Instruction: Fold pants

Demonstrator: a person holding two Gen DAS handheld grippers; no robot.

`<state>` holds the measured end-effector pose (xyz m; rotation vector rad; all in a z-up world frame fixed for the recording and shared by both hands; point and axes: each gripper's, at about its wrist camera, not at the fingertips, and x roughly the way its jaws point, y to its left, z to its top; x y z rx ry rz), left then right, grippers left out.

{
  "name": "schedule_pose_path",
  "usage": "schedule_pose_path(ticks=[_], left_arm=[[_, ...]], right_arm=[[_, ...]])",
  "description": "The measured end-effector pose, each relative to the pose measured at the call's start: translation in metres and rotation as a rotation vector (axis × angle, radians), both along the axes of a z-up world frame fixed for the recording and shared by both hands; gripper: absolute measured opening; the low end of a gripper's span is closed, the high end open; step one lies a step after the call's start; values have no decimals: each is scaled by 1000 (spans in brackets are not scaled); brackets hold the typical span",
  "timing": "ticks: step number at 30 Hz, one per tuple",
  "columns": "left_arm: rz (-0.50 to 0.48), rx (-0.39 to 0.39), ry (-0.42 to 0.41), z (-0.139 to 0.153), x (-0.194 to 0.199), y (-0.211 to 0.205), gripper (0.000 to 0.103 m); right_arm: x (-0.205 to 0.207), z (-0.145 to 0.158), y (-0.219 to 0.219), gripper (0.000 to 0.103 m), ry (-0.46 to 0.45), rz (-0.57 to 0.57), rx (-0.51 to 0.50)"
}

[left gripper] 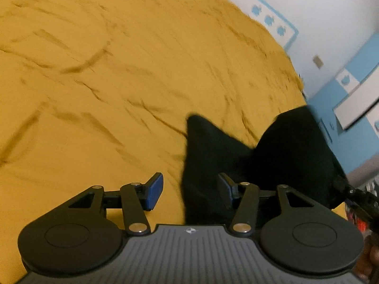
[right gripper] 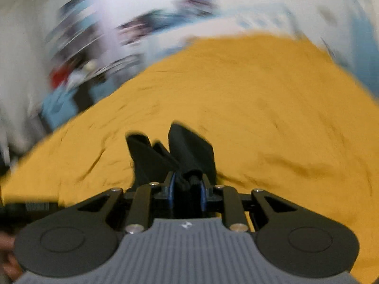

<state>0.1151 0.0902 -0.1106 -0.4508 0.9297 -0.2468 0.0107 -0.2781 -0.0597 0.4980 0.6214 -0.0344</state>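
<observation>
Black pants [left gripper: 291, 151] hang bunched above the mustard-yellow bedsheet [left gripper: 118, 71] at the lower right of the left wrist view. My left gripper [left gripper: 190, 189] is open, its blue pads wide apart. An edge of the cloth lies between them, nearer the right pad, and neither pad presses on it. The right gripper [left gripper: 355, 196] shows at the right edge, holding the far end of the pants. In the blurred right wrist view, my right gripper [right gripper: 187, 185] is shut on a gathered fold of the pants [right gripper: 189, 149], which fans out ahead of its fingers over the sheet [right gripper: 272, 106].
The yellow sheet covers a bed and is creased all over. A white and blue wall [left gripper: 331, 23] runs past the bed's far right edge. Blurred clutter [right gripper: 78, 54] stands beyond the bed's left side. A hand [left gripper: 369, 255] shows at the lower right.
</observation>
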Motion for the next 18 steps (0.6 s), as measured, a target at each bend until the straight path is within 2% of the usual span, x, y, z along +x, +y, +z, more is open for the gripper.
schedule_pose_path(ticks=[1,3,4,5,6,9,10,13,18], left_arm=[[-11,-18,25,-5,4,-5,62],[-19,-78,79,-16,9,-11,62],[-19,-93,89,-19,10,-12,62],[-21,-93,90,-20,10,-13,62],[-22,-85,91,-21,11,-14,62],[-29,-96,105,-24,19,-12,62],[-32,-117,117,-26,23,-9,63],[-80,-184,172,-34,41,-6,68],[-110,-154,174,-36,56,-9,68]], right_arm=[[-1,-10,-16,22,57,-53,38],[-6,-27,-38,30,190,-145,32],[-9,-33,-47,31,230,-164,29],[-11,-35,-54,32,240,-163,40],[-14,-37,-60,38,234,-158,58],[-10,-30,-70,74,182,-117,111],[-6,-27,-74,81,169,-91,122],[21,-22,-75,80,175,21,103],[65,-33,-79,80,265,153,41]])
